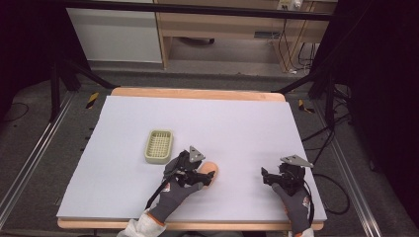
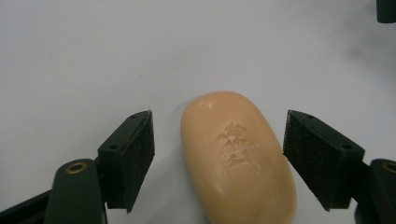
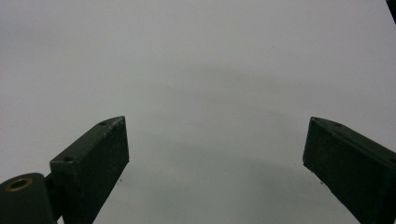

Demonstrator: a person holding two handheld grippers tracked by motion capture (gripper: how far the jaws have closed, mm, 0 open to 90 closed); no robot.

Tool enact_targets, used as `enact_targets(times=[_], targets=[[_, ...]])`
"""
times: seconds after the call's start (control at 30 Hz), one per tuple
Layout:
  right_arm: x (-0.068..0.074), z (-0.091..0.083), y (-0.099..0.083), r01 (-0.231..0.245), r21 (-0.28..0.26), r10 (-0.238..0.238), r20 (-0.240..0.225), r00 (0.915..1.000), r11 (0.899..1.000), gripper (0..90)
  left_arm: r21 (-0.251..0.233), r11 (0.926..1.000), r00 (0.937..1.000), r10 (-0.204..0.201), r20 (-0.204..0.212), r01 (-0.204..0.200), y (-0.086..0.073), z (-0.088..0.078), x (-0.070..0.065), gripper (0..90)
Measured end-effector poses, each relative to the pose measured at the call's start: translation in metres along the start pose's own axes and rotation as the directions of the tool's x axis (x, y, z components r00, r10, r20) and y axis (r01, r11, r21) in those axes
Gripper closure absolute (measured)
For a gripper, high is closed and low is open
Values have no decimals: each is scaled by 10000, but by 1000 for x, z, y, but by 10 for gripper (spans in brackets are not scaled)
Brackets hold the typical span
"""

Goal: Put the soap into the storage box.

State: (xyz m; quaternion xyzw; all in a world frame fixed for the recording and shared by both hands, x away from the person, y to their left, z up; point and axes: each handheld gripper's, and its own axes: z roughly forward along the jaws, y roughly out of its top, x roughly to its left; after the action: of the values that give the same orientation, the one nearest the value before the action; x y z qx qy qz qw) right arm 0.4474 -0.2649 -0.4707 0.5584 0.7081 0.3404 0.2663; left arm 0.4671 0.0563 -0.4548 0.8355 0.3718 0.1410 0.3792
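Soap (image 2: 238, 156) lies ungripped between the left gripper's (image 2: 218, 154) open jaws, near the dish (image 1: 159, 146). Gripping and carrying remain. Right gripper (image 3: 215, 163) waits open.

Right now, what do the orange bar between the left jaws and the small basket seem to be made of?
The orange bar looks like soap: a waxy, matte, rounded oval with a stamped mark pressed into its top. The basket appears to be pale yellow-green moulded plastic, with a slotted grid floor and a smooth rim; probably a soap dish.

Bare table (image 1: 237, 128) beyond soap dish (image 1: 158, 146)
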Motion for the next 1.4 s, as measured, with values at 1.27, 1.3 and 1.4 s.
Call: enact_targets(times=[1.27,1.3,1.4], targets=[[1,2,-1,-30,154,31,-55,10000,9999,71,1182,9928,9990,238,-374,-193,-5,25,-12,303],[1,2,-1,-33,160,34,-66,10000,9999,71,1203,9925,9991,242,-346,-198,-5,25,-12,304],[1,2,-1,-33,173,34,-60,10000,9998,71,1219,9922,9992,311,-255,-278,-4,24,-11,307]])
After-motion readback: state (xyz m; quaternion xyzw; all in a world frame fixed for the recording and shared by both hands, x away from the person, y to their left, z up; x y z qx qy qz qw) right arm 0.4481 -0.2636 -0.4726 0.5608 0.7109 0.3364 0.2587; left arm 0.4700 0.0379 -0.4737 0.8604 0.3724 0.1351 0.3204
